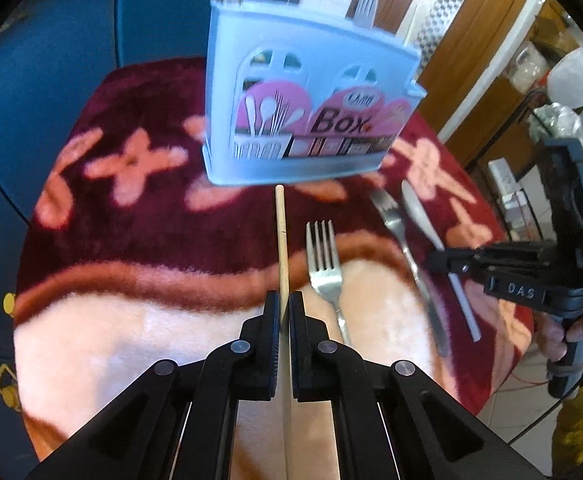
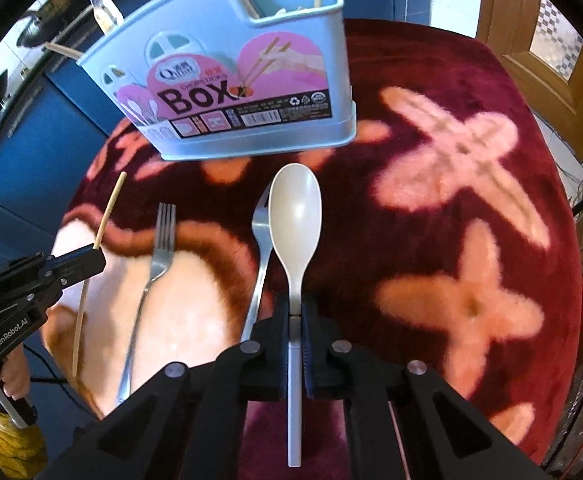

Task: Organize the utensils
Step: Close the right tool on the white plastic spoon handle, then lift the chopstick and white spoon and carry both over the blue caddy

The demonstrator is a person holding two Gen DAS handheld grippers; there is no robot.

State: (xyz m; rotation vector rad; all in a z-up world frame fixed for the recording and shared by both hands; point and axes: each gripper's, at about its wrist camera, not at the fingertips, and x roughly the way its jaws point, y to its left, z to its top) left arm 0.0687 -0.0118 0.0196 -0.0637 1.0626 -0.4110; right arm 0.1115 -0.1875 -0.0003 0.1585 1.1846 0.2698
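this is a home kitchen or dining corner. a round table is covered by a fleecy maroon blanket [image 2: 431,80] with pink flowers. on it stands a pale blue plastic cutlery box [image 2: 251,92] with a shop label, and forks [image 2: 159,248] lie loose on the cloth. pots and pans [image 2: 47,20] hang along a tiled wall above blue cupboards [image 2: 23,144]. there is a wooden door [image 2: 539,36] with a patterned glass panel, a light tiled floor [image 1: 507,412], and shelves stacked with plastic bags [image 1: 575,80] to one side.
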